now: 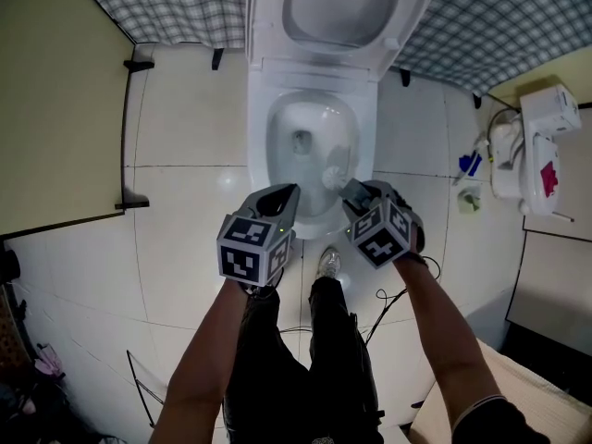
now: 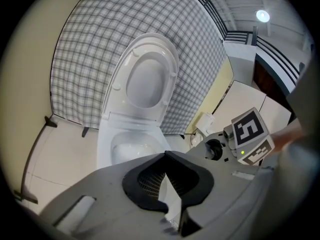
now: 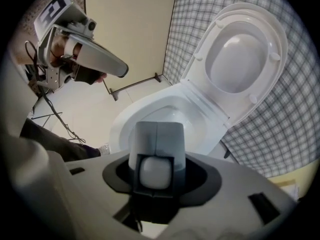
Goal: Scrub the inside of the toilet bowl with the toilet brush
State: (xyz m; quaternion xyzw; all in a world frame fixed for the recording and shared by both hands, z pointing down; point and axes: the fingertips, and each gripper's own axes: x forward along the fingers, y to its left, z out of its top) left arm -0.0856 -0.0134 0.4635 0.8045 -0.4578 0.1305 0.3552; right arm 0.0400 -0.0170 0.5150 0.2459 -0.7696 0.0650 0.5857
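Note:
The white toilet bowl (image 1: 310,137) stands open at the top middle of the head view, its lid and seat (image 1: 338,7) raised. The toilet brush has its white head (image 1: 331,176) inside the bowl, against the near right wall. My right gripper (image 1: 356,192) is over the bowl's front right rim, shut on the brush handle (image 3: 156,170), which shows as a white rounded end between the jaws (image 3: 156,134). My left gripper (image 1: 289,192) hovers at the bowl's front left rim, its tips (image 2: 167,156) together with nothing in them.
A white wall unit with hoses (image 1: 541,146) and a blue item (image 1: 469,163) are on the right. A yellowish partition (image 1: 55,91) closes off the left. The person's legs and a shoe (image 1: 328,265) stand on the white tiles right before the toilet, with cables (image 1: 384,308) beside them.

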